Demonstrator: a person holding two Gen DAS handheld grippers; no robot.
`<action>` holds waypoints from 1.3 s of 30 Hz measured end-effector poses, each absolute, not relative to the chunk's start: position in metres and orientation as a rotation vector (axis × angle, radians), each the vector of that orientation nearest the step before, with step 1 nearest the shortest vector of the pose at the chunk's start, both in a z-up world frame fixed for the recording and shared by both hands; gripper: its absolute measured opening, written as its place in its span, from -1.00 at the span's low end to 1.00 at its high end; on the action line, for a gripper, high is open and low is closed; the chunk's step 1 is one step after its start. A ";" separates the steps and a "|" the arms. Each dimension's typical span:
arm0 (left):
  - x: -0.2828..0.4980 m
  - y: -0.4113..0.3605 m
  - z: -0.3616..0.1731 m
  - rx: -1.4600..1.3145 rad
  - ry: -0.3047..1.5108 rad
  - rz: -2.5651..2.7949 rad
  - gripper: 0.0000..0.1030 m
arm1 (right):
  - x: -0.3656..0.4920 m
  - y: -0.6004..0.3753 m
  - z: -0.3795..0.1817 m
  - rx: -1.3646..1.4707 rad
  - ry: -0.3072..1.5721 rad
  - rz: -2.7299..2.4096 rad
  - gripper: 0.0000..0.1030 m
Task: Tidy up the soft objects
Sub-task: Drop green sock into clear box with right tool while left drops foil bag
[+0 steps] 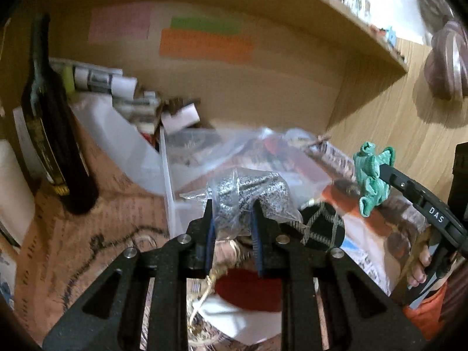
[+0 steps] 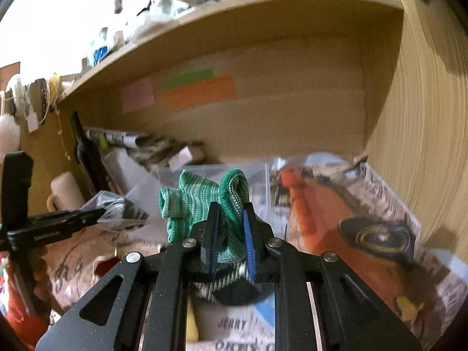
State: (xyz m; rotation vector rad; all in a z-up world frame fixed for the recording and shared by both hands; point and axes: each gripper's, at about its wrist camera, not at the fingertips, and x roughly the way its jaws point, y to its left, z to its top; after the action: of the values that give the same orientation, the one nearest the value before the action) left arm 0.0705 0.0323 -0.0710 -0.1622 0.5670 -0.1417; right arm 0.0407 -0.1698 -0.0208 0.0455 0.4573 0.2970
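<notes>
My left gripper [image 1: 232, 207] is shut on a clear plastic bag of speckled grey fabric [image 1: 248, 193], held above the cluttered shelf floor. It also shows at the left of the right wrist view [image 2: 102, 213] with the bag [image 2: 122, 213]. My right gripper [image 2: 231, 216] is shut on a green knitted sock [image 2: 204, 201], held up in front of the shelf. In the left wrist view the green sock [image 1: 371, 175] hangs from the right gripper's fingers [image 1: 389, 174] at the right.
A wooden shelf niche [image 1: 263, 87] holds a dark bottle [image 1: 55, 134], a clear plastic box [image 1: 169, 175], rolled papers [image 1: 102, 79] and an orange printed bag [image 2: 336, 213]. Coloured sticky notes [image 2: 199, 90] are on the back wall. A wooden side panel [image 2: 424, 117] stands at the right.
</notes>
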 end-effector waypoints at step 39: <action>0.199 0.027 -0.099 -0.076 0.775 -0.104 -0.58 | 0.178 -0.111 -0.074 -0.096 0.772 0.346 -0.66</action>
State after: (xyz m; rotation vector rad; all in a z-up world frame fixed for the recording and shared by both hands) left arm 0.1993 0.0268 -0.0991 -0.0760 0.7754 -0.1036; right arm 0.1778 -0.1107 -0.0744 -0.0964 0.7716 0.3458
